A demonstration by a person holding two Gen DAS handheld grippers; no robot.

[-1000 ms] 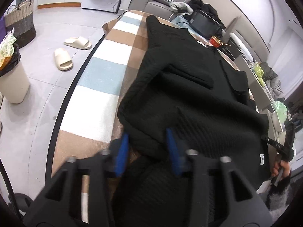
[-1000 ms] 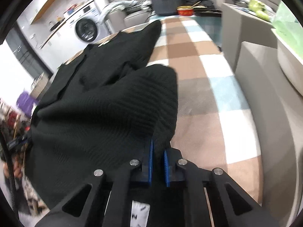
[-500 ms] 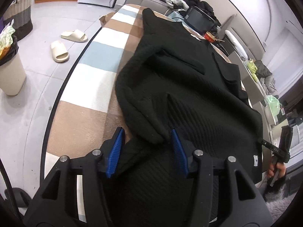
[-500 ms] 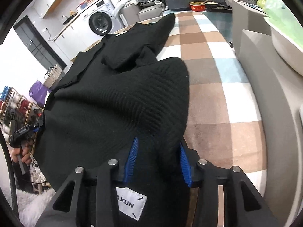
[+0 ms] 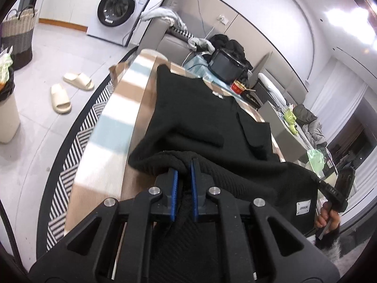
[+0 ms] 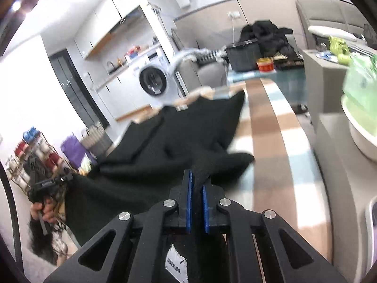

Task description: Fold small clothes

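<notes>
Where the checked cloth (image 5: 113,108) covers the counter, one black knit garment (image 5: 200,113) lies spread lengthwise, its near hem lifted off the surface at two corners. Left hand-held gripper (image 5: 183,172) — blue-padded jaws closed on a bunched fold of the hem's left corner. Right hand-held gripper (image 6: 197,184) — jaws pinched on the hem's right corner, fabric rising between the pads; a white brand label (image 6: 176,265) sits on the knit just below it. Far end of the garment rests flat, a sleeve folded across the body. Surroundings: washing machine (image 5: 116,9), pair of cream slippers (image 5: 68,92) on the floor, woven basket (image 5: 17,37), black tray (image 6: 245,55) and what appears to be a red bowl (image 6: 265,64) at the counter's far end, somewhat blurred.
</notes>
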